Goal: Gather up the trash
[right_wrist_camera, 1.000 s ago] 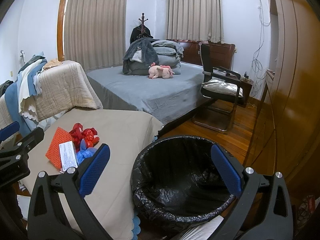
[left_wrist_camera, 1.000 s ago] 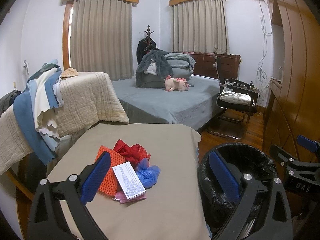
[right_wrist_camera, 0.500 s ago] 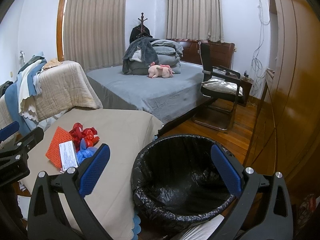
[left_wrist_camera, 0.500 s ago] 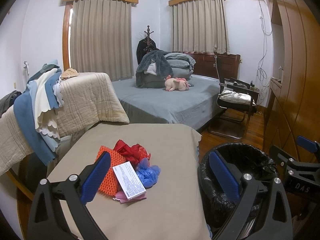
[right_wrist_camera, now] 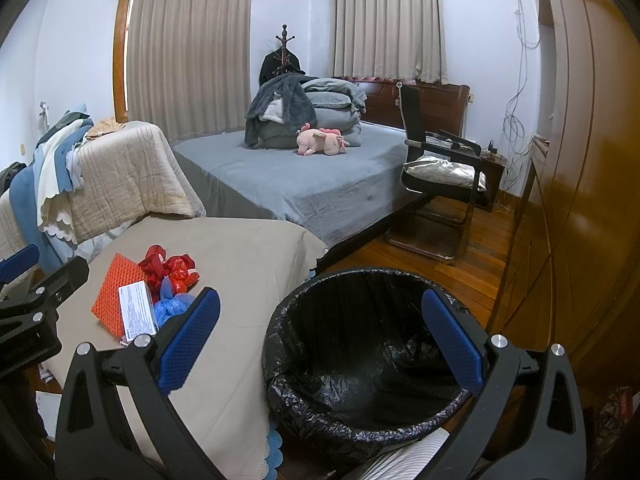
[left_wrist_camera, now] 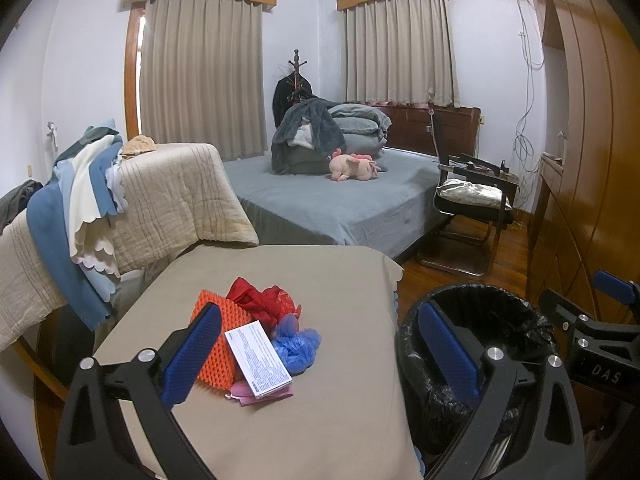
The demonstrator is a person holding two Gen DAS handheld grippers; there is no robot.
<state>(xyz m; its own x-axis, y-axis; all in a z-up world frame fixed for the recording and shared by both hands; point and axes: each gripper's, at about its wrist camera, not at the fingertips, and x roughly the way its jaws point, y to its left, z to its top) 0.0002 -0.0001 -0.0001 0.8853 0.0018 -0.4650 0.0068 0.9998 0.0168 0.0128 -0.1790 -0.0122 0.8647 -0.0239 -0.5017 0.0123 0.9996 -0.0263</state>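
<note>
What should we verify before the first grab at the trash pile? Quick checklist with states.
1. Left gripper open and empty: ok.
2. Right gripper open and empty: ok.
3. Trash bin lined, mouth unobstructed: ok.
4. Pile reachable on the table: white card lies on top of the orange mesh pad, with the red bag and blue bag beside them: ok.
5. Pink scrap under the card, mostly hidden: cannot tell.
6. Bin contents: cannot tell.
</note>
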